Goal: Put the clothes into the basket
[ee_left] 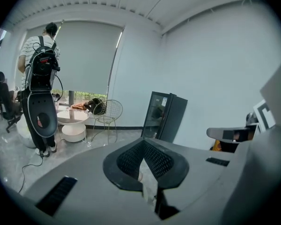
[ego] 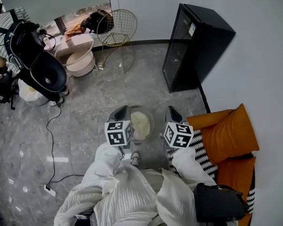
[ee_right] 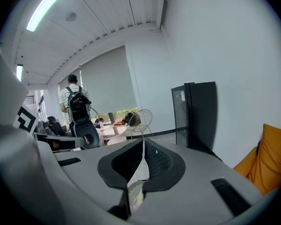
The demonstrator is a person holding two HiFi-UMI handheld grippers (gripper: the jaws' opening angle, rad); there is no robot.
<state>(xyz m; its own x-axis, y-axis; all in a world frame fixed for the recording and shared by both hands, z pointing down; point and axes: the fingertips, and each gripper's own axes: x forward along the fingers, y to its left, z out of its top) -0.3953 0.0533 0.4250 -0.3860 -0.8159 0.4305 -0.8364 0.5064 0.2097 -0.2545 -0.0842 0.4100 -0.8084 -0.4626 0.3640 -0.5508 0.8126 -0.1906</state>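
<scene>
**Two grippers, both pinching white cloth**

Left gripper (ego: 119, 114): jaws nipped together on a fold of the white clothes (ego: 125, 194), which hang bunched beneath both grippers. Between them, on the grey floor (ego: 85, 126), a round basket (ego: 150, 114), clear of the cloth. Right gripper (ego: 173, 115): jaws likewise clamped on white fabric. Orange cushions (ego: 228, 131) far right.

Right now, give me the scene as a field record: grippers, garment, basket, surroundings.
left gripper: jaws shut on white garment
right gripper: jaws shut on white garment
garment: ribbed, bunched below both grippers in the head view
basket: round, on the floor between the two grippers in the head view, something pale inside
task state: garment not in basket yet
nearby: orange cushions at right; black cabinet and wire chair farther off
</scene>
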